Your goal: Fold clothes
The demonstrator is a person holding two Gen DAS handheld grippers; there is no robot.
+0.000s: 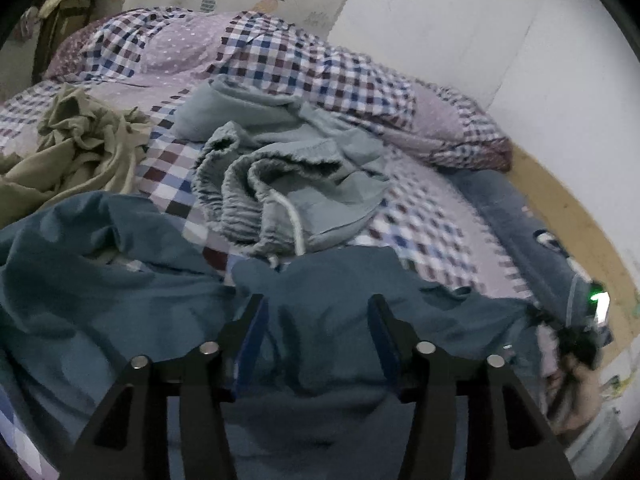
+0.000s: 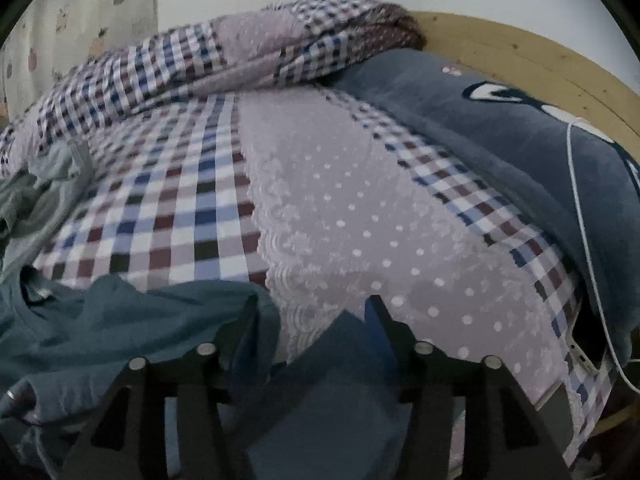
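A teal garment (image 1: 120, 280) lies crumpled across the near side of the bed and spreads under both grippers. My left gripper (image 1: 316, 304) is open, its fingers wide apart, with the teal cloth lying between them. Off to the right, the other gripper (image 1: 588, 320) shows a green light at the garment's far edge. In the right wrist view, my right gripper (image 2: 312, 304) is also open. A peak of the teal garment (image 2: 100, 320) rises between its fingers. Whether either pad touches the cloth is unclear.
Grey-blue drawstring shorts (image 1: 288, 168) and an olive garment (image 1: 80, 140) lie further back on the checked bedsheet (image 2: 192, 208). A bunched checked quilt (image 1: 280, 52) runs along the wall. A dark blue pillow (image 2: 500, 120), a white cable (image 2: 580, 208) and a phone (image 2: 584, 344) lie by the wooden bed frame (image 2: 540, 52).
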